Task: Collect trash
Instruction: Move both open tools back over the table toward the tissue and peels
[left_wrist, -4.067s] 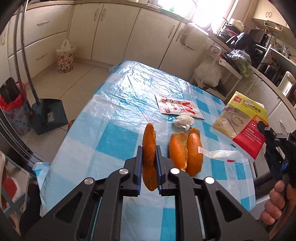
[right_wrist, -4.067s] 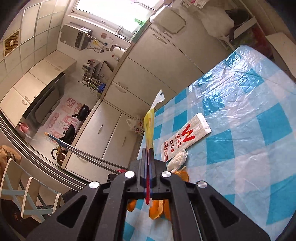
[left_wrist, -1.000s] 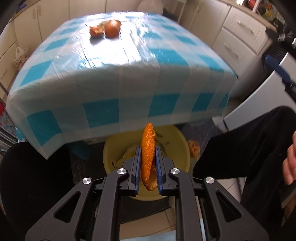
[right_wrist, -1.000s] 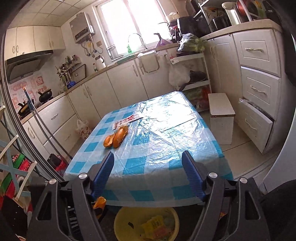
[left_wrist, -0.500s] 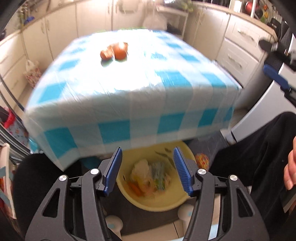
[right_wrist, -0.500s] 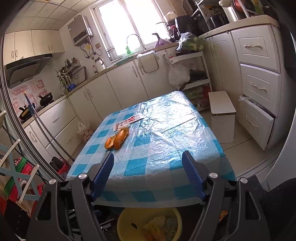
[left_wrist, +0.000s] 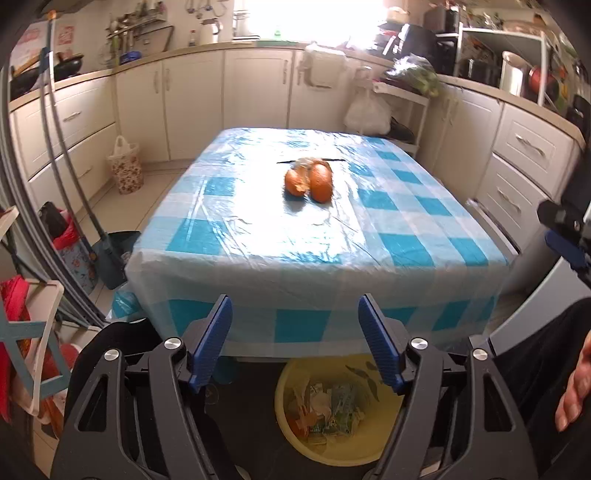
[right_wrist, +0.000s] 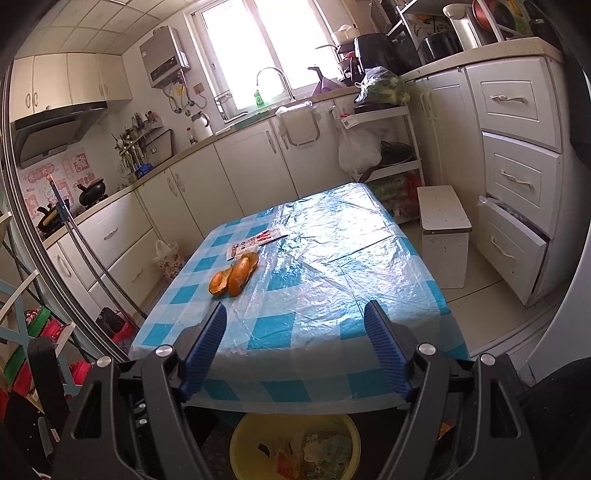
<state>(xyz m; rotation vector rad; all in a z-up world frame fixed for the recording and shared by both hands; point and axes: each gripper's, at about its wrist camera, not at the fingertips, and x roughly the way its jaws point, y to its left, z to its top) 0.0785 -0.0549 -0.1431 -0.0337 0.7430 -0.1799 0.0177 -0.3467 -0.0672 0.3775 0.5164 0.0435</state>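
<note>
Two pieces of orange peel (left_wrist: 309, 181) lie on the blue-checked table (left_wrist: 258, 229); they also show in the right wrist view (right_wrist: 233, 279). A red-and-white paper wrapper (right_wrist: 255, 240) lies flat just beyond them. A yellow bin (left_wrist: 291, 376) with trash in it stands on the floor under the table's near edge; it also shows in the right wrist view (right_wrist: 240, 443). My left gripper (left_wrist: 294, 341) is open and empty above the bin. My right gripper (right_wrist: 295, 347) is open and empty before the table's near edge.
White cabinets (left_wrist: 192, 96) run along the back and right walls. A dustpan and broom (left_wrist: 110, 254) and a patterned bag (left_wrist: 125, 166) stand left of the table. A white stool (right_wrist: 443, 229) stands right of it. The person's legs and hand (left_wrist: 572, 387) are at right.
My left gripper opened and let the orange peel fall into the yellow bin, then tilted up toward the table. My right gripper stayed open and barely moved.
</note>
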